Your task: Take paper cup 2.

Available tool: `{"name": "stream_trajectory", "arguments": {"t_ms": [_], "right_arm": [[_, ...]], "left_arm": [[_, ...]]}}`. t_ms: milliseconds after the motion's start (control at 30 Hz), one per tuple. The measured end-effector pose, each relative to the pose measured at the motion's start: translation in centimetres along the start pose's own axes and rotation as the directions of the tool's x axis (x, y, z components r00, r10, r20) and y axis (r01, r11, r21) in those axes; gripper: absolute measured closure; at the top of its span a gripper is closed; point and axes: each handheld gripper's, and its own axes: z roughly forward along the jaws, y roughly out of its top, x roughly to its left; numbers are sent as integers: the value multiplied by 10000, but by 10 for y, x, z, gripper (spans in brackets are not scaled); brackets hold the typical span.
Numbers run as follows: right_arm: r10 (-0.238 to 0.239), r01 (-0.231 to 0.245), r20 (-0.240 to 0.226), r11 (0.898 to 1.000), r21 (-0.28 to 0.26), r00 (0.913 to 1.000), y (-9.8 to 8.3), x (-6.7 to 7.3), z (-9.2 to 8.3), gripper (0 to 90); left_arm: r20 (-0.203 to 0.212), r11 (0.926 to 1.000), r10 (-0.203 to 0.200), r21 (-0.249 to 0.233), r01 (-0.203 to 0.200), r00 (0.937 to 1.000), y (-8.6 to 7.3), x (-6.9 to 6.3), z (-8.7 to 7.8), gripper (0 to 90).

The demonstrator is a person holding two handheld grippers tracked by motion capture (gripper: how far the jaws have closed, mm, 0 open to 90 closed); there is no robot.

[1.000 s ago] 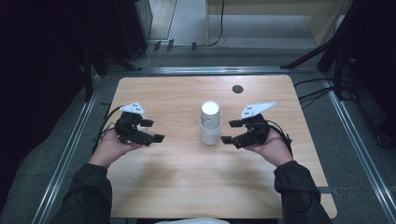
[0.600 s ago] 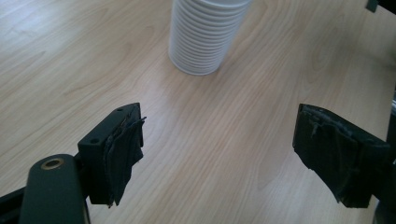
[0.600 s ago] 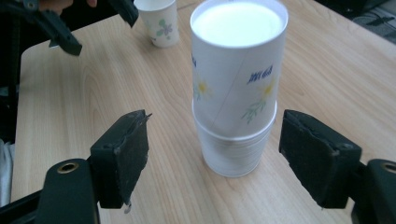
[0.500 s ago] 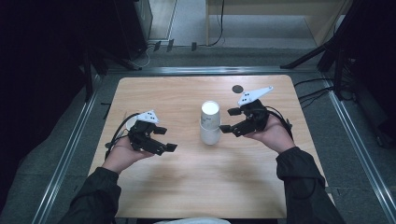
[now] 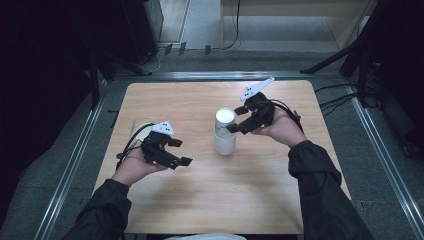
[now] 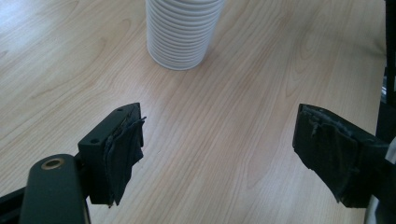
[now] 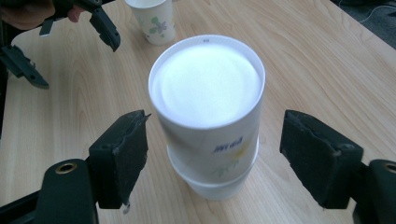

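A stack of white paper cups [image 5: 225, 134] stands upside down at the middle of the wooden table [image 5: 190, 100]. My right gripper [image 5: 236, 120] hovers at the top of the stack, open. Its jaws have just been opening. In the right gripper view the top cup [image 7: 208, 88] sits between the two pads [image 7: 122, 154] with a gap on each side. My left gripper [image 5: 181, 152] is open and holds nothing, low over the table to the left of the stack. The left gripper view shows the stack's ribbed base [image 6: 182, 32] ahead of the open left gripper [image 6: 219, 154].
A single upright cup with a flower print [image 7: 152, 18] stands beyond the stack in the right gripper view, near the left gripper [image 7: 65, 49]. Metal rails [image 5: 75, 165] frame the table. Cables [image 5: 335, 100] lie off its right edge.
My right gripper has risen from beside the stack's lower part to its top and shifted away from me. The left hand has moved right and nearer to me.
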Motion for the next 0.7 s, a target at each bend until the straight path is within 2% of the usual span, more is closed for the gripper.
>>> {"name": "stream_trajectory", "arguments": {"t_ms": [167, 267, 500, 700], "right_arm": [[-50, 44, 199, 9995, 328, 9998, 8, 2, 13, 239], [-49, 46, 104, 9995, 308, 9999, 11, 2, 18, 251], [-109, 104, 105, 9988, 485, 9999, 13, 2, 24, 301], [-561, 539, 320, 9964, 656, 9979, 17, 6, 22, 318]], "left_arm": [[-18, 9998, 164, 87, -164, 9999, 0, -1, 2, 164], [51, 9997, 171, 168, -172, 9998, -1, 0, 1, 199], [54, 10000, 14, 71, -15, 10000, -2, 3, 0, 213], [-21, 9999, -90, 124, 90, 10000, -2, 3, 0, 203]]}}
